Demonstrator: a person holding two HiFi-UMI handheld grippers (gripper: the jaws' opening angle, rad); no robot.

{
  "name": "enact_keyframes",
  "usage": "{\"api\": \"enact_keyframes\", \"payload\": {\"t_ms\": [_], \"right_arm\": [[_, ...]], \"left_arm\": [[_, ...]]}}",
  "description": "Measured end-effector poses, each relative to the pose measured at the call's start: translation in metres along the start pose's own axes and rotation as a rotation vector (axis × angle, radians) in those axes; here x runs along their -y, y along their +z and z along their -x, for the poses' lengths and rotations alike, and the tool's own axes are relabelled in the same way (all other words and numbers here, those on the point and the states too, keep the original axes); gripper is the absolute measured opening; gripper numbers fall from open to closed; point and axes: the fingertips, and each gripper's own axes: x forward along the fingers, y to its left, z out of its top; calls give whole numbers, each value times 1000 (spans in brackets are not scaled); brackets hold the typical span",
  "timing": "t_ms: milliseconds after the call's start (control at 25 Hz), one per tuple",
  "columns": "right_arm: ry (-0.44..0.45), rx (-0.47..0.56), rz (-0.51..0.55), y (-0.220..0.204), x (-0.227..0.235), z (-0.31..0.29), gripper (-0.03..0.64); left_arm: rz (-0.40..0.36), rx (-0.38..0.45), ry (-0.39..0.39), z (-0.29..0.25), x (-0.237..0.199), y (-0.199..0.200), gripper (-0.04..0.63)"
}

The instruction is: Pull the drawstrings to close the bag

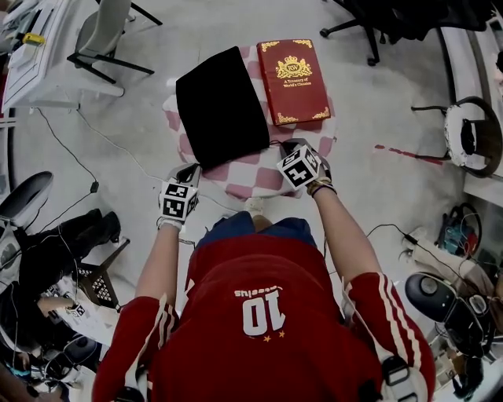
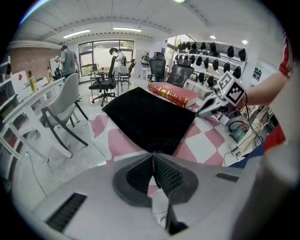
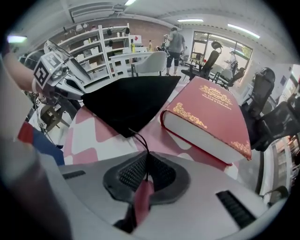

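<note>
A flat black drawstring bag lies on a pink-and-white checked cloth on a small table. At the bag's near left corner my left gripper is shut; in the left gripper view a thin dark cord from the bag runs in between the pads. My right gripper sits at the bag's near right corner. In the right gripper view it is shut on the black drawstring, which leads out of the bag.
A thick red book lies flat just right of the bag, touching its edge. White chair stands at the far left, a dark office chair at the far right. Cables trail over the floor around the table.
</note>
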Motion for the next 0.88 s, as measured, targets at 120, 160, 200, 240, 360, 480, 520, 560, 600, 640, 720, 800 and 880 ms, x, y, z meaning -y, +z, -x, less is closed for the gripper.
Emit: {"api": "enact_keyframes", "payload": {"t_ms": [120, 160, 200, 240, 360, 480, 520, 560, 600, 640, 720, 800, 880], "right_arm": [[-7, 12, -20, 0, 2, 1, 22], [-14, 18, -26, -1, 2, 2, 21], [-23, 24, -30, -1, 2, 3, 21], [-35, 31, -35, -2, 2, 4, 21], [-77, 46, -51, -5, 3, 10, 21], [-123, 44, -64, -9, 5, 16, 21], [-139, 41, -69, -9, 7, 18, 21], [-155, 37, -76, -10, 8, 20, 21], [-172, 33, -84, -10, 10, 23, 21], [-189, 28, -92, -11, 11, 26, 21], [-221, 19, -104, -10, 12, 32, 21], [-255, 18, -115, -8, 13, 39, 21], [-287, 30, -132, -4, 17, 48, 21]], "left_arm": [[8, 10, 7, 3, 0, 2, 9], [9, 12, 9, 4, 0, 3, 9], [8, 14, 10, 5, 0, 3, 9], [6, 17, 11, 6, 0, 4, 9], [10, 28, 17, 11, -2, 9, 9], [12, 49, 27, 19, -4, 14, 9], [11, 58, 30, 22, -5, 17, 9], [9, 68, 30, 26, -6, 20, 8], [6, 78, 30, 30, -6, 24, 9], [1, 89, 31, 35, -5, 27, 9], [-8, 113, 34, 46, -6, 34, 8], [-17, 138, 39, 56, -8, 42, 8], [-30, 165, 43, 64, -8, 51, 9]]}}
